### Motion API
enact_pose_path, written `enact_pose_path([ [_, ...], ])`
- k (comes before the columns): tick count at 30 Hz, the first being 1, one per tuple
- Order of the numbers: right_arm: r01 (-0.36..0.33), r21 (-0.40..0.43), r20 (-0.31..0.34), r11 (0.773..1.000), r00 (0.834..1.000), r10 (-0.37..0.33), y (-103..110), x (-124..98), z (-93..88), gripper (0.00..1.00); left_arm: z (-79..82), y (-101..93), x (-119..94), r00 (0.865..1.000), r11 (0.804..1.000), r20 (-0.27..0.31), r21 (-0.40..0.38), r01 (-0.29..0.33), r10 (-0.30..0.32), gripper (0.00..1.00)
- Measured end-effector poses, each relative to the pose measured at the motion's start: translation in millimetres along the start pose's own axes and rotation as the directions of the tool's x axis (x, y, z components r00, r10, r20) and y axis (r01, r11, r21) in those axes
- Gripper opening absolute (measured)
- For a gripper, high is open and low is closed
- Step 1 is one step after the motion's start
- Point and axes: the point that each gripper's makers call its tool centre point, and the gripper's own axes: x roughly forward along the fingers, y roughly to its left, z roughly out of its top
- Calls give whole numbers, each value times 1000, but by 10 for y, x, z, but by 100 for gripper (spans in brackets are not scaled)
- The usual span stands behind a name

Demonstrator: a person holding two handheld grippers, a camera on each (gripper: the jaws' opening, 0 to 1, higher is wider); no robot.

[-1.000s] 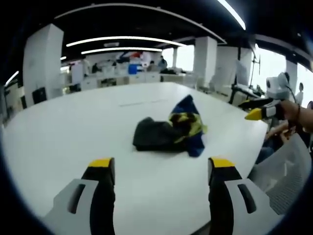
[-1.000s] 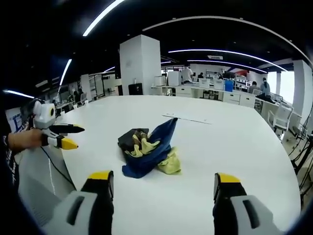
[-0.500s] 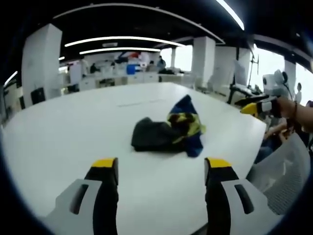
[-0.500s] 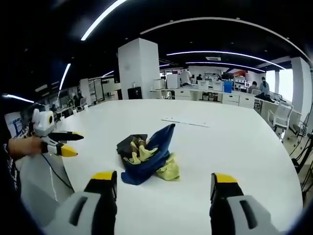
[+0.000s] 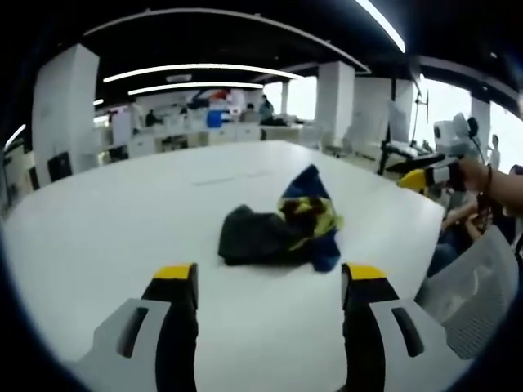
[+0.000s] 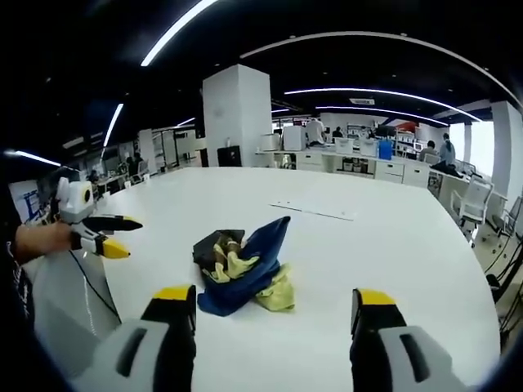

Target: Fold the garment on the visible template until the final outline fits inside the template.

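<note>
A crumpled garment point(image 5: 278, 229), black, dark blue and yellow, lies bunched in a heap on the white table point(image 5: 106, 220). My left gripper point(image 5: 268, 282) hovers short of it, open, nothing between its jaws. In the right gripper view the same garment point(image 6: 241, 265) sits ahead of my right gripper point(image 6: 274, 300), which is also open and holds nothing. Each gripper is apart from the cloth. The right gripper point(image 5: 425, 175) appears at the right edge of the left gripper view, held by a hand. The left gripper point(image 6: 102, 233) appears at the left edge of the right gripper view.
A thin faint line point(image 6: 315, 211) marks the table beyond the garment. A white mesh chair point(image 5: 482, 286) stands off the table's edge near the person. Desks, pillars and several people fill the office behind. The table's curved edge point(image 6: 458, 253) runs nearby.
Both views have shifted slightly with the hands. The garment lies as before, and both grippers stay open.
</note>
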Motion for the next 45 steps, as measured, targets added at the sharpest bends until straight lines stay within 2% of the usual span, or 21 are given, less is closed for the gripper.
enact_pose_path([
  [11, -36, -18, -2, 999, 999, 35, -45, 254, 159, 72, 138, -10, 210, 998, 998, 14, 2, 57, -57, 62],
  [17, -68, -9, -3, 998, 998, 68, -42, 447, 212, 68, 181, 16, 346, 996, 996, 24, -30, 86, -85, 58],
  [27, -119, 32, -4, 992, 993, 119, -105, 765, 276, 56, 199, 65, 586, 994, 993, 22, -46, 111, -110, 49],
  [35, -141, 31, -21, 989, 990, 142, -122, 1029, 265, 41, 123, -97, 808, 984, 983, -4, -21, 181, -181, 40],
  [45, -171, 12, -61, 985, 983, 171, -71, 1267, 172, 32, 87, -228, 1043, 972, 972, -20, 4, 233, -233, 29],
])
